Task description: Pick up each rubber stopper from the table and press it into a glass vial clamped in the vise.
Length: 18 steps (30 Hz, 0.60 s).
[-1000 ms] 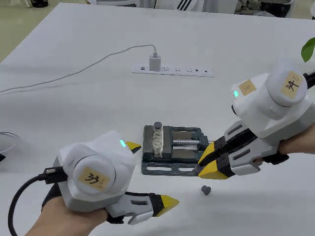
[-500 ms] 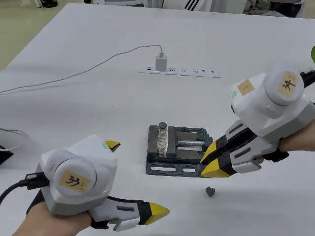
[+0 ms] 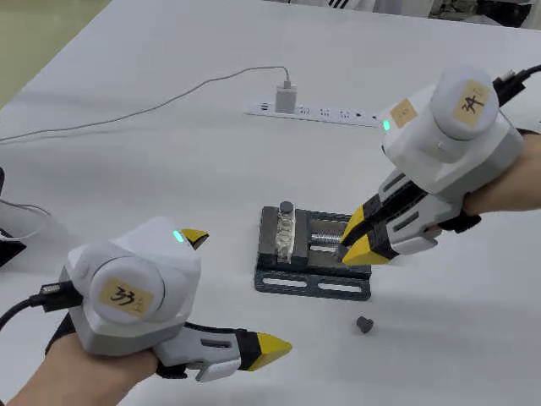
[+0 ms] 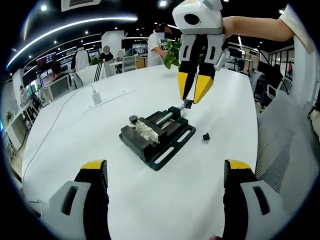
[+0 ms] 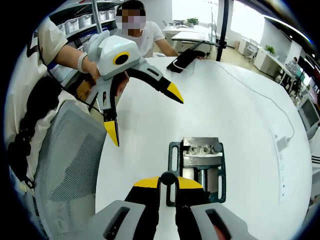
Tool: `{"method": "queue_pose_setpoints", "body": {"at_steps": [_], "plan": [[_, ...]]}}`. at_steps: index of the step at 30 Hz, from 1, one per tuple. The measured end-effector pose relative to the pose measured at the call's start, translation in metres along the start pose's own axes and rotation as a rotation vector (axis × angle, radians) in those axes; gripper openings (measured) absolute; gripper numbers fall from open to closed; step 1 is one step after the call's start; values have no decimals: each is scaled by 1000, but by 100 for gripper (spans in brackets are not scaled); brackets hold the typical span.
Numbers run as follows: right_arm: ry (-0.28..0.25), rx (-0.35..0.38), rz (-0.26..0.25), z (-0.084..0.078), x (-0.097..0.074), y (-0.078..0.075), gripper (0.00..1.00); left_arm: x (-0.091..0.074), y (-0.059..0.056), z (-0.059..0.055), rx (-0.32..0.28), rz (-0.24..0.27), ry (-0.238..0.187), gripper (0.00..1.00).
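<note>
A dark vise (image 3: 275, 283) (image 4: 162, 155) (image 5: 173, 155) holds clear glass vials (image 3: 286, 235) (image 4: 145, 131) (image 5: 202, 148) in a row. A dark rubber stopper (image 3: 286, 206) (image 4: 133, 119) caps the far one. My right gripper (image 3: 353, 244) (image 4: 192, 95) (image 5: 168, 184) hovers over the screw end of the vise, shut on a small dark stopper (image 5: 168, 178). Another stopper (image 3: 364, 323) (image 4: 205, 136) lies loose on the table by the vise's near right corner. My left gripper (image 3: 237, 292) (image 4: 165, 167) (image 5: 145, 115) stands wide open, to the left of the vise and nearer me, holding nothing.
A white power strip (image 3: 325, 113) with a plugged charger (image 3: 286, 97) lies beyond the vise, its cable (image 3: 127, 118) trailing left. More cable (image 3: 17, 224) lies at the left edge. A mesh chair (image 4: 285, 150) stands beside the white table (image 3: 169, 169).
The right gripper has moved from the vise's near right corner to above its screw. The left gripper has drawn back a little from the vise. The head camera has shifted.
</note>
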State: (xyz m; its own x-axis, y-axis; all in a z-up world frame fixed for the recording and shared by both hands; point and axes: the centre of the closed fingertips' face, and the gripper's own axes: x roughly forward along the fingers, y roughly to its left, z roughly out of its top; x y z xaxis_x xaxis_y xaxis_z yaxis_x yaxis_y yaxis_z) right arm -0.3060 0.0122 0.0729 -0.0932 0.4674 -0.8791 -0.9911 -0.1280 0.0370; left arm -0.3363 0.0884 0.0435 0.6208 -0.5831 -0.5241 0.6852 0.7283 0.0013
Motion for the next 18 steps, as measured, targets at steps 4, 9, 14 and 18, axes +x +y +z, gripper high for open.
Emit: {"method": "queue_pose_setpoints", "body": {"at_steps": [4, 9, 14, 18], "plan": [[35, -52, -6, 6, -2, -12, 6, 0, 3, 0, -1, 2, -2, 95], [77, -114, -6, 10, -1, -23, 6, 3, 5, -1, -8, -1, -3, 94], [125, -199, 1, 12, 1, -33, 6, 5, 4, -1, -12, -9, -10, 93], [142, -270, 15, 15, 5, -38, 5, 6, 5, -2, -12, -14, -10, 93]]}}
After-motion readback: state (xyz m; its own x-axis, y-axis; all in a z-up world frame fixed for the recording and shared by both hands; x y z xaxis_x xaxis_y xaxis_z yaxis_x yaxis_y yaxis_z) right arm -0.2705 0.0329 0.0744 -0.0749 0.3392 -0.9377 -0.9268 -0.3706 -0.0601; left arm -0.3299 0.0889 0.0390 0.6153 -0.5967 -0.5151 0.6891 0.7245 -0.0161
